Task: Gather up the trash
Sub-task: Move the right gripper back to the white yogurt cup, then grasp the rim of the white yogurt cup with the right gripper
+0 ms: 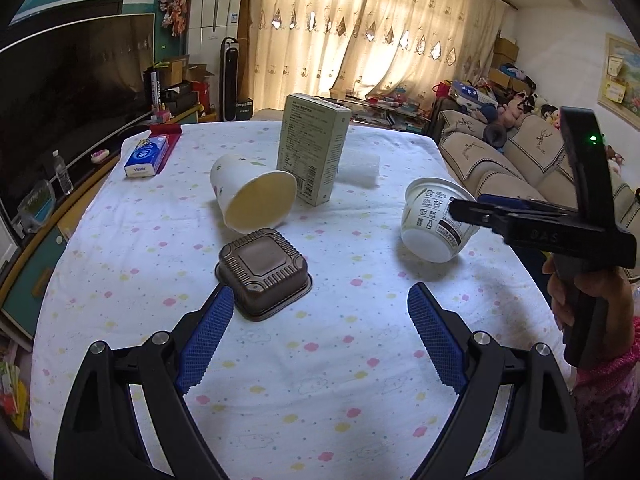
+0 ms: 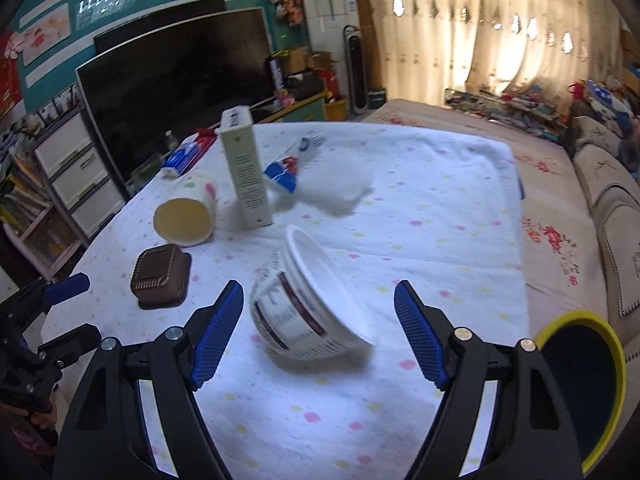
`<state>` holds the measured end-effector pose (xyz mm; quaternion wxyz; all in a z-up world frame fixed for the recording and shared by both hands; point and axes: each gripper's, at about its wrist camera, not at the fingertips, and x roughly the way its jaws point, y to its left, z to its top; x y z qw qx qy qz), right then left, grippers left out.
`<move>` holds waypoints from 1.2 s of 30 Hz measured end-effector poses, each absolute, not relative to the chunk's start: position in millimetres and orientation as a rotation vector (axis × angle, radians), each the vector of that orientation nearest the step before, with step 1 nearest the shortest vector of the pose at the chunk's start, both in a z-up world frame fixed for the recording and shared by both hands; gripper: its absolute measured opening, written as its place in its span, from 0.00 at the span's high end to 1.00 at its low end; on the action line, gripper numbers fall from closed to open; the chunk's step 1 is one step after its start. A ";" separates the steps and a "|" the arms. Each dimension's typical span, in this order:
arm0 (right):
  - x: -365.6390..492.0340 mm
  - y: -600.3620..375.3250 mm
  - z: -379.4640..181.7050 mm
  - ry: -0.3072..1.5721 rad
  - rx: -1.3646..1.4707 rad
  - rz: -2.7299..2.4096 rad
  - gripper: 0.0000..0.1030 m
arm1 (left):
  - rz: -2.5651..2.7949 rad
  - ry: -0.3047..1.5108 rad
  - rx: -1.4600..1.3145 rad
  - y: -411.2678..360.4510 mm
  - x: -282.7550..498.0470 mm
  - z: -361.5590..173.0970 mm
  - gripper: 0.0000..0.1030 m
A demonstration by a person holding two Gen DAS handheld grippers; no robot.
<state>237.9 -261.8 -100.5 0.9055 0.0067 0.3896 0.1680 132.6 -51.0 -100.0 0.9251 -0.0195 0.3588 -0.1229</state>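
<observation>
Two claws hang wide open and hold nothing: the left claw (image 1: 320,320) sits just behind the brown tray (image 1: 264,274), and the right claw (image 2: 320,332) has the white tub (image 2: 308,304) lying tipped between its fingers on the counter (image 2: 440,208). The tub is round, so I think it could roll or slip away when the fingers squeeze.

the blue tissue pack (image 1: 146,157) reads "vinda", the white bowl (image 1: 436,220) shows "100%", and the box's (image 1: 314,148) fine print is too small to read.
</observation>
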 end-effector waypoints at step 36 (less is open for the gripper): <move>228.9 -189.0 -113.0 0.819 -0.100 0.472 0.93 | -0.224 0.767 -0.057 -42.2 134.9 -112.5 0.15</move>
